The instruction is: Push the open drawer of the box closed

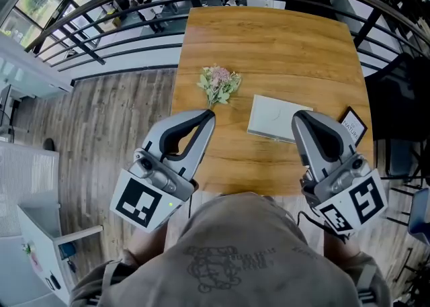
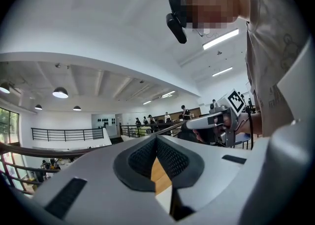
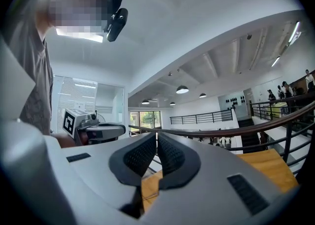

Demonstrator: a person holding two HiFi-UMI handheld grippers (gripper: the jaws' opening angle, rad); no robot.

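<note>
A flat white box [image 1: 274,118] lies on the wooden table [image 1: 269,37], right of the middle; from above I cannot make out its drawer. My left gripper [image 1: 209,115] is held over the table's near edge, left of the box, jaws shut and empty [image 2: 156,139]. My right gripper [image 1: 297,118] is level with the box's right end, with its tip over that end. Its jaws are also shut with nothing between them [image 3: 156,135]. Both gripper views point upward at the ceiling and show no box.
A small bunch of pink flowers [image 1: 218,84] lies left of the box. A dark framed card [image 1: 353,124] stands at the table's right edge. A black railing [image 1: 101,23] curves behind the table. A wooden floor [image 1: 114,117] lies to the left.
</note>
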